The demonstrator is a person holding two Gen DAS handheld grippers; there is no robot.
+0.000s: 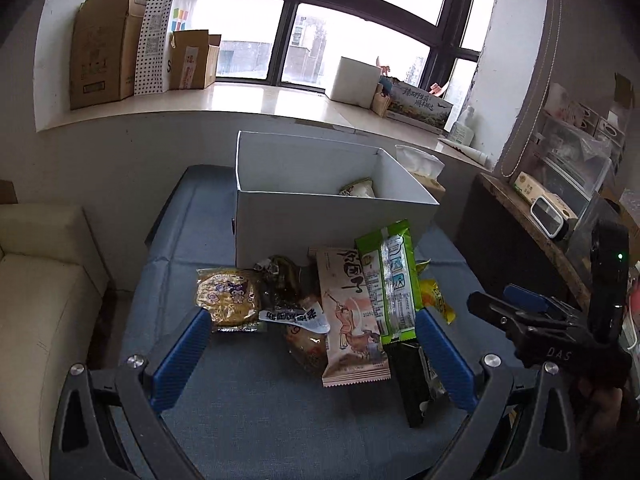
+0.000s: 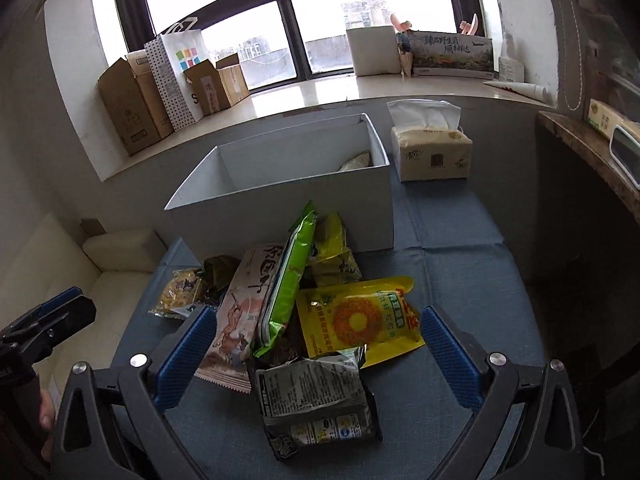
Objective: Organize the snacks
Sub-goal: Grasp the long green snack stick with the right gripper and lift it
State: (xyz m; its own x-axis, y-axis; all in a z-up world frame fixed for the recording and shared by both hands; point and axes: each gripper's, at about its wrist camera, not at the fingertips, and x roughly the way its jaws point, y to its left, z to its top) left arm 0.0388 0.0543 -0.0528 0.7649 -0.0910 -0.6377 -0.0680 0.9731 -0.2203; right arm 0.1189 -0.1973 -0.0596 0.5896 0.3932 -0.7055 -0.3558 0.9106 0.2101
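Near the white cardboard box (image 2: 280, 200) on blue-clothed table (image 2: 460, 280): crinkly yellow foil snack pouch (image 2: 360, 320), light, slippery; grab edge. Both grippers' jaws wide, empty.

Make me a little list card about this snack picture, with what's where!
table: blue cloth
box: white box, open, behind the pile
in box: one packet
pile: yellow packet, green packet, pink packet, cartoon cake packet
nearest right gripper: crumpled dark packet
left gripper: open, empty
right gripper: open, empty
beside box: tissue pack
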